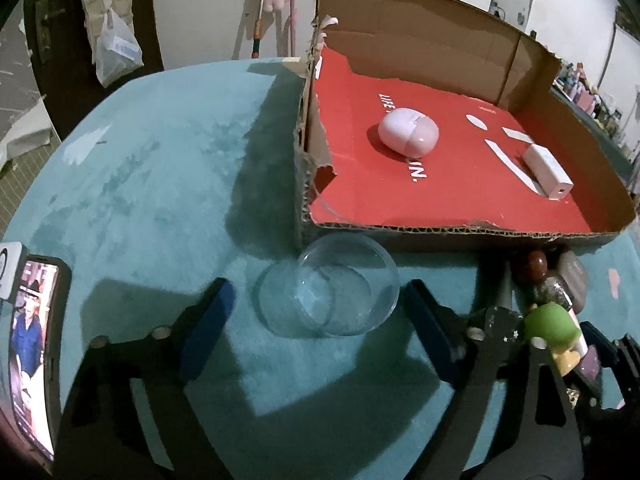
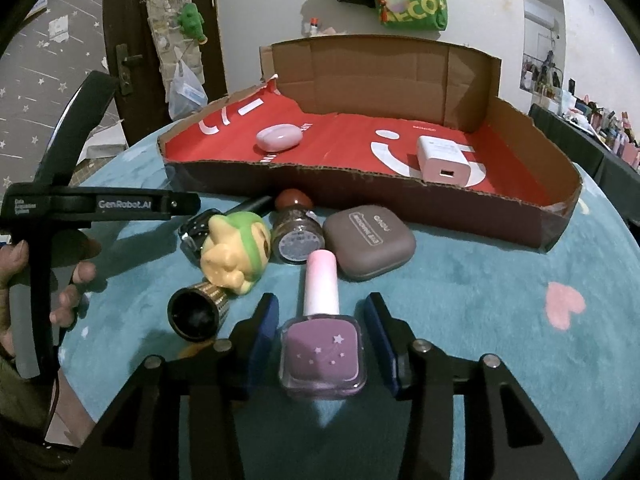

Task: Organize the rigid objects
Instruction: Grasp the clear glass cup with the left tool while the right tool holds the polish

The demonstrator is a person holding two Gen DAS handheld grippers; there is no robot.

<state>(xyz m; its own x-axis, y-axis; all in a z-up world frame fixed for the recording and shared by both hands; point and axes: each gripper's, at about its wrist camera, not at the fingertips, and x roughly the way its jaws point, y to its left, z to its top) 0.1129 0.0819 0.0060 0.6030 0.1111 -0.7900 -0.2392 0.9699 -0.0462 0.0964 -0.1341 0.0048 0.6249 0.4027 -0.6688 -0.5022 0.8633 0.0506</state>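
Left wrist view: left claw (image 1: 320, 320) is held wide open, nothing gripped; a clear glass dish (image 1: 332, 288) is seen lying on the teal tablecloth (image 1: 160, 160) between the blue finger pads (image 1: 210, 324), touching neither. Ahead of the claw a cut-down cardboard box (image 1: 440, 232) with red lining is set, its near wall just beyond the dish. Inside it, a pink earbud case (image 1: 408, 131) is placed ahead and right, and a white charger block (image 1: 547, 176) farther right. A phone (image 1: 34, 344) with lit screen is seen at far left of the claw.

Right wrist view: right claw (image 2: 320, 344) is open, and a purple nail polish bottle (image 2: 322, 352) with pink cap is lying between the pads (image 2: 264, 332), gaps visible on both sides, not clamped. Ahead and left, a green-and-yellow toy figure (image 2: 234, 252) and a black cylinder (image 2: 196, 312) are seen; straight ahead, a glitter jar (image 2: 296, 236); ahead and right, a brown square case (image 2: 368, 242). The box lies beyond all of these. Left gripper handle is seen at far left, held by a hand (image 2: 68, 280).
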